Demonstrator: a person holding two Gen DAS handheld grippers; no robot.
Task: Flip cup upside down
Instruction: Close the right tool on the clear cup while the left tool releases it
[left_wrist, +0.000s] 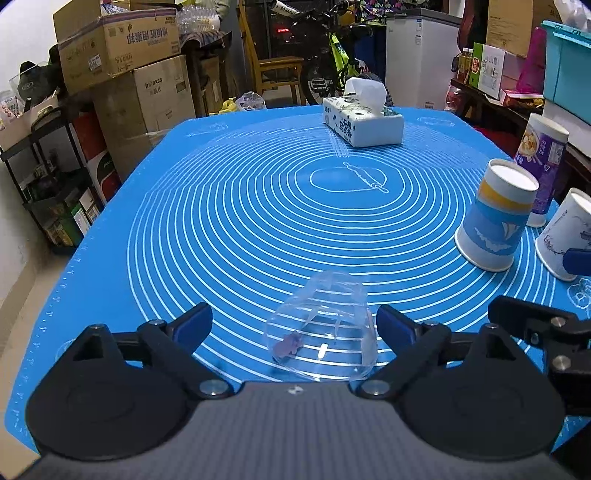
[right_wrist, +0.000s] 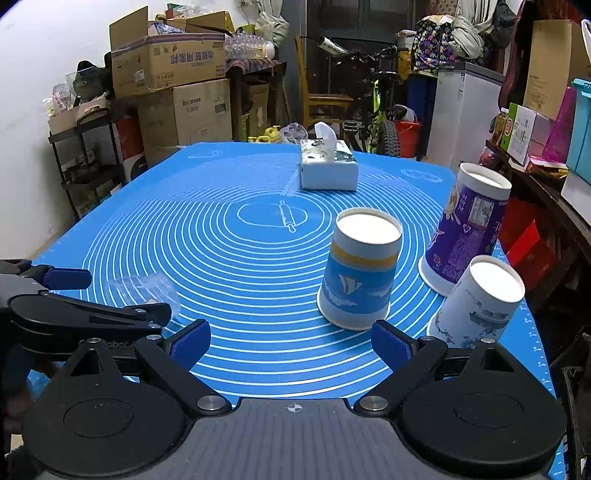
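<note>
Nearest your left-wrist lens, the left gripper (left_wrist: 293, 325) has its jaws spread wide, one blue pad on each side of the clear plastic cup (left_wrist: 321, 328), neither pad touching it. The cup lies just ahead at 12 o'clock, apparently on its side on the blue mat (left_wrist: 229, 221), wide mouth toward you and narrower base pointing away. This straddling pose appears to be set up for a grasp across the body, so that a wrist roll could turn the cup mouth-down. The wall is thin, glossy and creased; judge it likely to buckle under a hard squeeze. A small purple mark shows through it.

The right gripper (right_wrist: 291, 341) likewise has its jaws spread and holds nothing. From its view, the clear cup sits low at 9 o'clock, partly behind the left gripper's linkage.

Three paper cups stand mouth-down with flat white bases up:
- the sailboat cup (right_wrist: 360, 273) at 1 o'clock
- the purple cup (right_wrist: 465, 236) at 2 o'clock
- the white patterned cup (right_wrist: 480, 299), nearest, at 3 o'clock

Their tapered, matte card walls look stiffer than the clear cup.

A tissue box (right_wrist: 328, 170) rests at the table's far end at 12 o'clock. The mat is smooth and printed with concentric white rings.
</note>
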